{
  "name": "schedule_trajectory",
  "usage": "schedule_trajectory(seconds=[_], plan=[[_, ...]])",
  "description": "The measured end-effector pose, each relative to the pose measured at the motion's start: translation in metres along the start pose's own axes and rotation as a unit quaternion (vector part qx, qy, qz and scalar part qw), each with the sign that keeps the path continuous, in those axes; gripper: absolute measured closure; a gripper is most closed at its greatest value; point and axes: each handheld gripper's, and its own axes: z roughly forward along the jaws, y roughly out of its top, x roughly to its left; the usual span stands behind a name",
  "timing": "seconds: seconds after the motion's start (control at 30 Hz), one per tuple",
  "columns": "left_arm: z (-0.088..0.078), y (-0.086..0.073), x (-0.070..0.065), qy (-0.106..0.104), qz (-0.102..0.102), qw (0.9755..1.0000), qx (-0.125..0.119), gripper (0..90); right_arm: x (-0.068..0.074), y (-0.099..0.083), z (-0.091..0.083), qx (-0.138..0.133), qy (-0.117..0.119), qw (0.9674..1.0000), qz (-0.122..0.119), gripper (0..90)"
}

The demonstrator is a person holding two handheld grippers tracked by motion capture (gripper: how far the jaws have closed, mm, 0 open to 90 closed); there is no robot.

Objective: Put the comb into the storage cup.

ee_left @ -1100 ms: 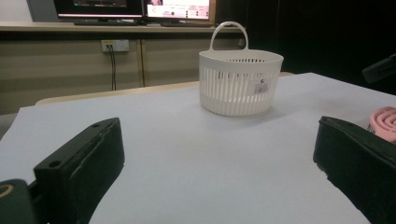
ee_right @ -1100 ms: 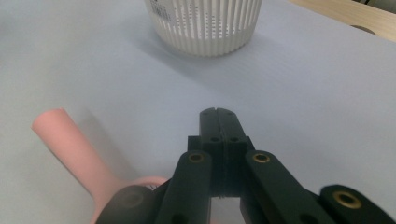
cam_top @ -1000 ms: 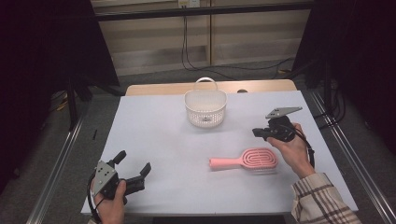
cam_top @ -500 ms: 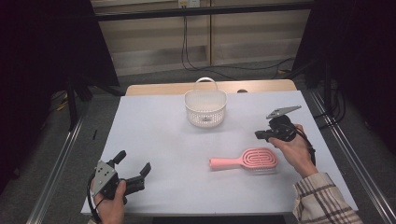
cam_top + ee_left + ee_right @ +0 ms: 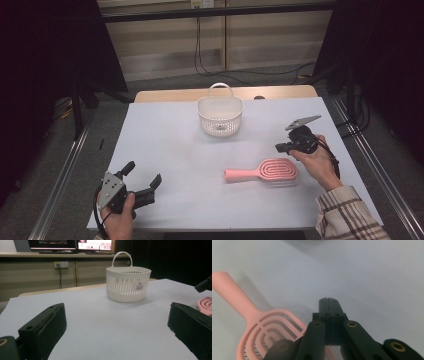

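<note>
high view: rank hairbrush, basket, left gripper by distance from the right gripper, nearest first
From the right gripper:
1. Pink hairbrush, just below it, head beside the hand.
2. White basket, up and left, at the table's far middle.
3. Left gripper, across the table at the near left corner.

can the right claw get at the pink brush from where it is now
Probably yes. The right claw hovers shut just above the brush head, with bare table around it and the basket well off. It would have to open first.
</note>
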Motion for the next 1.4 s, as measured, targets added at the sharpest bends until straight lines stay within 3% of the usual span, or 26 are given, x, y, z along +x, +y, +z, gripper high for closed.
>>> schedule_trajectory(seconds=[0.33, 1.4], plan=[[0.000, 0.000, 0.000, -0.001, 0.001, 1.0000, 0.001, 2.1, -0.001, -0.007, 0.003, 0.024, -0.006, 0.9997, 0.003, 90.0], [0.000, 0.000, 0.001, 0.007, 0.002, 1.0000, 0.000, 2.0, 0.006, -0.023, 0.002, 0.033, -0.014, 0.9993, -0.008, 90.0]])
